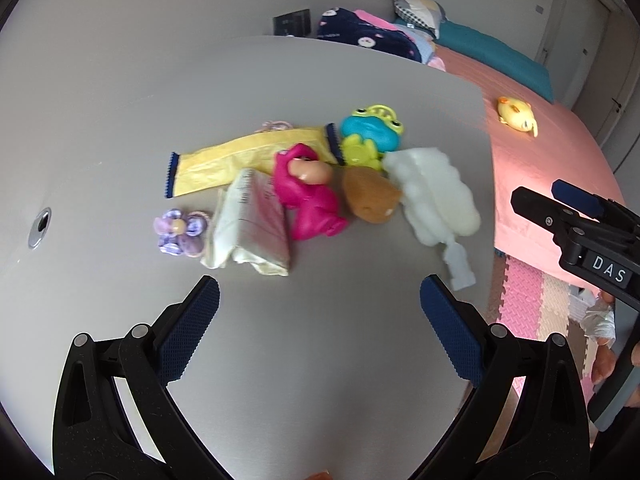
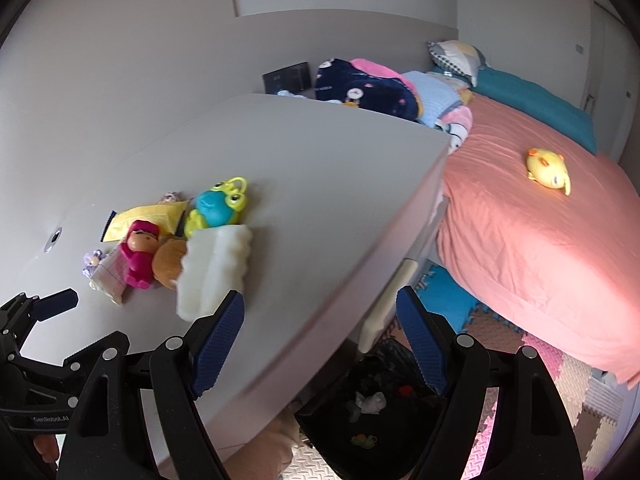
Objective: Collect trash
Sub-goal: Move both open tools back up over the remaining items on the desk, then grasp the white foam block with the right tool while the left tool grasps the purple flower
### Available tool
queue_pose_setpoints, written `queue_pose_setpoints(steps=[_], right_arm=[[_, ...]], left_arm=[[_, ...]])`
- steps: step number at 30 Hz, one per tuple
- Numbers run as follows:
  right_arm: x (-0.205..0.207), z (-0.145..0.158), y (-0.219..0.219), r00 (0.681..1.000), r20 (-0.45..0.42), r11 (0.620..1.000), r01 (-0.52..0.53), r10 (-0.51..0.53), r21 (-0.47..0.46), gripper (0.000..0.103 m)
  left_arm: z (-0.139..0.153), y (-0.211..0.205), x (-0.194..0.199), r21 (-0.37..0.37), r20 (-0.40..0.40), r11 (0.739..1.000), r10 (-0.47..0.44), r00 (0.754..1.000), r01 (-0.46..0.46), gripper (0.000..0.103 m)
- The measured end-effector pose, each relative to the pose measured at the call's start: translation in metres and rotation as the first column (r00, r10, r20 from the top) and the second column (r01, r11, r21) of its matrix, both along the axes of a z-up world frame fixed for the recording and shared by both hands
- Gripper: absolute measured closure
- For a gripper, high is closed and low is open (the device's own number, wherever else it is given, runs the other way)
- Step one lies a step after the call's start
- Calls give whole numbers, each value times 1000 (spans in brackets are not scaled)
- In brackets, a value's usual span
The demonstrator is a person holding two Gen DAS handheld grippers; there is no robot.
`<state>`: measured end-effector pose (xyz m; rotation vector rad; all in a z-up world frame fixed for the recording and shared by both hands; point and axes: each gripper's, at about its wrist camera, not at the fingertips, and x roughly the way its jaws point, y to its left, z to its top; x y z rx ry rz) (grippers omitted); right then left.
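Observation:
A heap lies on the grey table [image 1: 280, 340]: a yellow wrapper [image 1: 244, 156], a crumpled white and pink packet [image 1: 252, 228], a white foam piece [image 1: 436, 196] near the right edge, a pink doll [image 1: 308, 196], a brown plush [image 1: 370, 196], a blue-green frog toy [image 1: 370, 132] and a purple flower [image 1: 178, 232]. My left gripper [image 1: 320, 328] hangs open over bare table just in front of the heap. My right gripper [image 2: 320, 344] is open past the table's right edge, above a black trash bin [image 2: 372, 412]; the foam piece [image 2: 216, 272] lies by its left finger.
A bed with a pink sheet [image 2: 540, 248], a yellow plush chick [image 2: 548, 170] and piled blankets [image 2: 368, 88] stands right of the table. Foam floor mats [image 2: 576, 380] lie below. The bin holds crumpled paper [image 2: 370, 402]. A round hole [image 1: 40, 226] sits in the tabletop's left part.

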<state>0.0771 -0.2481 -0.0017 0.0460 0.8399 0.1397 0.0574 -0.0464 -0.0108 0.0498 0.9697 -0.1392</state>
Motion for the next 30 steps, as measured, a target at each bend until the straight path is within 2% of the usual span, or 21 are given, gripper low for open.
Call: queue_pose_setpoints(steps=[10,21,30], right_arm=[[13,-3,42,997,-12,997,-80,80,3,24],[34,-18,60,994,-39,995,-98,97,-11,25],[50,-34,73,988,-75,991,-135,135,-3,45]], left_arm=[[3,39,8,-10,5,997,82,997,-82,6],[2,71,21,3,18,987,160,987,-160,6],[-5,92,39,3,8,975,221,975,-221,6]])
